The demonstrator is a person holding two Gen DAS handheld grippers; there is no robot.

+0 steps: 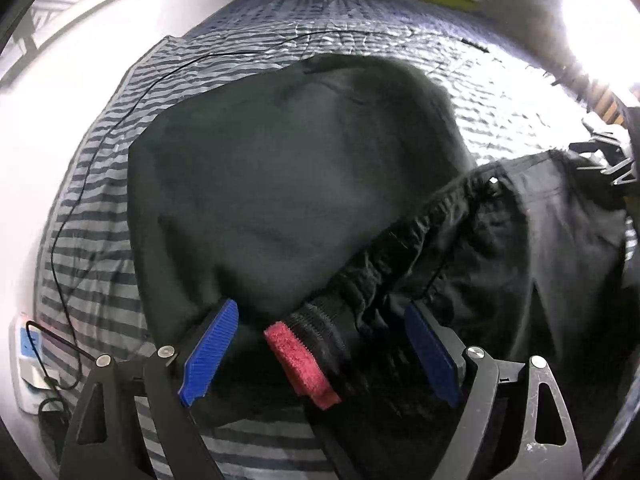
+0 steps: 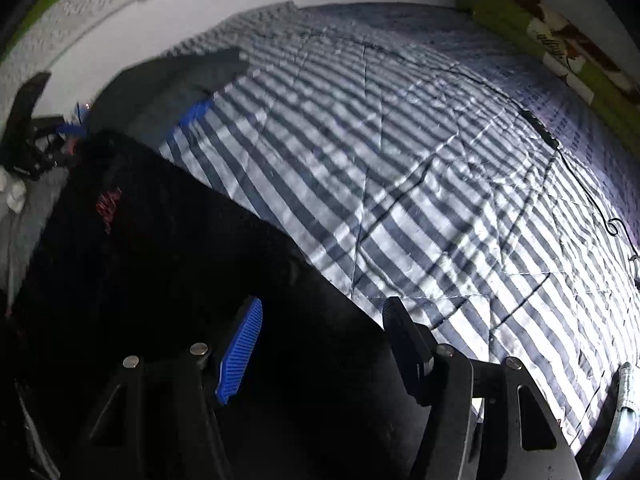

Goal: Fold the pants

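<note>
Pants: black fabric pants (image 1: 500,240) with a gathered elastic waistband (image 1: 384,256) lie on the blue-and-white striped quilted bedspread (image 2: 420,184), partly over a dark grey folded garment (image 1: 280,168)
Left gripper (image 1: 320,356): jaws apart, straddling the waistband end by its red tab (image 1: 300,364), likely lining up a pinch
Right gripper (image 2: 320,348): jaws apart over the pants' edge, nothing clamped
Stage: both poised to grasp, judging by placement
</note>
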